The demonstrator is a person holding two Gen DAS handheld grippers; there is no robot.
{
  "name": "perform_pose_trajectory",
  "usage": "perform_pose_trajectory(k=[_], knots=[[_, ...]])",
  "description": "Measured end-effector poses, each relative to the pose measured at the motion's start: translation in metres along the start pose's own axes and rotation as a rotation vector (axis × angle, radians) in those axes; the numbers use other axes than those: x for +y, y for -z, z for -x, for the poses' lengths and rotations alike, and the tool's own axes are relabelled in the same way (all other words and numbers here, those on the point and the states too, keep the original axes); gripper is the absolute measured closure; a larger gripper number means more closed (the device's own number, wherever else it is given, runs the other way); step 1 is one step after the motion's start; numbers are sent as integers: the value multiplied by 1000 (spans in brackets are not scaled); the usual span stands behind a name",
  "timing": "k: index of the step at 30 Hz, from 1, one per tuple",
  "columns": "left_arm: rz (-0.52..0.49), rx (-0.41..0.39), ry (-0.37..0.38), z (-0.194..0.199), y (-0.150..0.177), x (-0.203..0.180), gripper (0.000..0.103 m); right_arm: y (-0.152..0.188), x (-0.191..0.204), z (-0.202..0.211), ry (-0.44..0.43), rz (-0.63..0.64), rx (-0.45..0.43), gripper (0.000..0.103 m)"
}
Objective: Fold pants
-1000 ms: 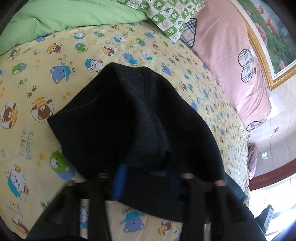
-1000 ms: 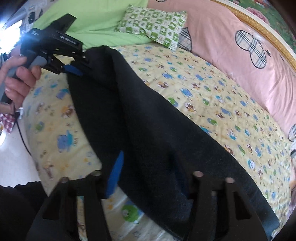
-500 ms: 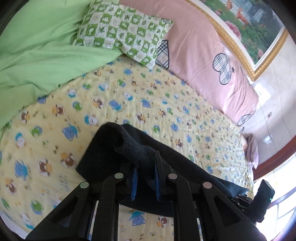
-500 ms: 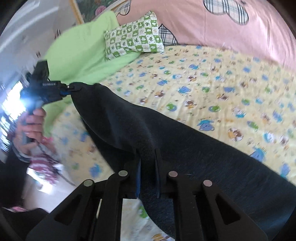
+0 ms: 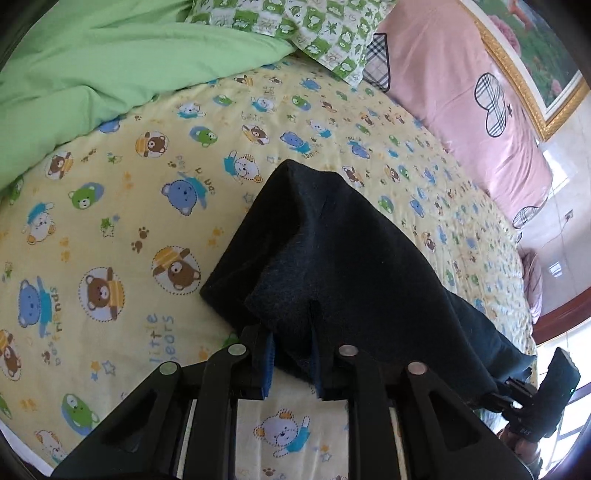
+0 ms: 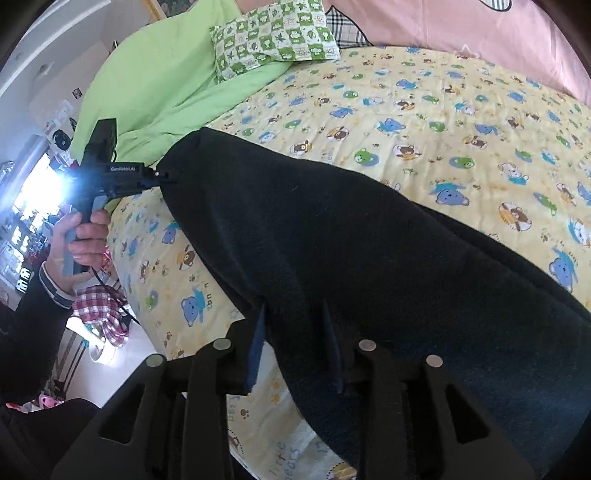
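Dark pants (image 5: 343,266) lie stretched across the yellow bear-print sheet (image 5: 122,229), raised at both ends. My left gripper (image 5: 291,358) is shut on a bunched corner of the pants, its jaws starting to part. The right wrist view shows that left gripper (image 6: 162,177) holding the corner above the sheet. My right gripper (image 6: 293,350) has its jaws opening. Pants cloth (image 6: 369,258) hangs loosely between its pads, and the left blue pad (image 6: 255,350) shows bare. The left wrist view has the right gripper (image 5: 506,387) at the far end of the pants.
A green blanket (image 5: 92,62) and a green checked pillow (image 5: 295,26) lie at the head of the bed. A pink cushion (image 5: 461,110) lines the far side under a framed picture (image 5: 524,48). The bed's near edge, a person's hand (image 6: 85,236) and floor clutter sit on the left.
Both grippers went from wide around the cloth to clamped on it, and the right one has since widened again. The left end of the pants was lifted, then lowered nearer the sheet.
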State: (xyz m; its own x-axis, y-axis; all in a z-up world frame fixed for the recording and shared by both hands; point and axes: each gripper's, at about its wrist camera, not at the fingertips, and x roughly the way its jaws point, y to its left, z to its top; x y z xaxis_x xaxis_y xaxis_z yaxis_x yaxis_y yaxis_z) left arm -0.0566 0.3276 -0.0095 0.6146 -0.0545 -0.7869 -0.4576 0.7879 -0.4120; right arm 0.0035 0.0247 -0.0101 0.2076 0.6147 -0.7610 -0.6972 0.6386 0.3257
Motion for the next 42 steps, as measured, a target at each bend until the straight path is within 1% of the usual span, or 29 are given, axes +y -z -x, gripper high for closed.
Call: perform_pose_trajectory(k=[2, 5, 8, 10, 12, 14, 15, 20, 21, 23, 28, 30, 33, 37, 39, 42], knots=[[-1, -21, -3, 7, 3, -2, 81, 1, -3, 4, 3, -12, -8, 68], [9, -40, -38, 18, 7, -6, 77, 2, -8, 15, 12, -36, -35, 62], [21, -71, -25, 34, 10, -12, 77, 5, -13, 31, 22, -62, -83, 61], [21, -87, -6, 43, 10, -19, 75, 8, -17, 43, 28, -82, -111, 61], [14, -96, 36, 49, 10, -31, 63, 13, -24, 57, 51, -107, -143, 61], [-4, -97, 64, 49, 10, -47, 59, 19, -32, 70, 64, -140, -171, 61], [-18, -95, 70, 48, 9, -55, 59, 23, -37, 75, 72, -158, -181, 61], [-92, -57, 161, 34, 12, -107, 58, 42, -57, 99, 133, -236, -223, 61], [-119, -39, 188, 29, 14, -123, 57, 48, -62, 106, 149, -260, -230, 61], [-159, -16, 212, 20, 17, -145, 57, 60, -70, 116, 170, -289, -246, 61], [-288, 66, 281, -6, 31, -214, 57, 95, -87, 143, 214, -379, -284, 61], [-345, 103, 304, -17, 39, -244, 54, 110, -95, 156, 237, -422, -304, 61], [-444, 161, 336, -32, 55, -291, 53, 127, -105, 171, 262, -474, -334, 61], [-573, 223, 364, -45, 74, -342, 53, 147, -119, 189, 291, -548, -384, 61], [-637, 253, 378, -51, 82, -367, 51, 156, -127, 196, 300, -584, -403, 61], [-731, 290, 388, -60, 94, -402, 49, 170, -136, 202, 296, -637, -427, 61]])
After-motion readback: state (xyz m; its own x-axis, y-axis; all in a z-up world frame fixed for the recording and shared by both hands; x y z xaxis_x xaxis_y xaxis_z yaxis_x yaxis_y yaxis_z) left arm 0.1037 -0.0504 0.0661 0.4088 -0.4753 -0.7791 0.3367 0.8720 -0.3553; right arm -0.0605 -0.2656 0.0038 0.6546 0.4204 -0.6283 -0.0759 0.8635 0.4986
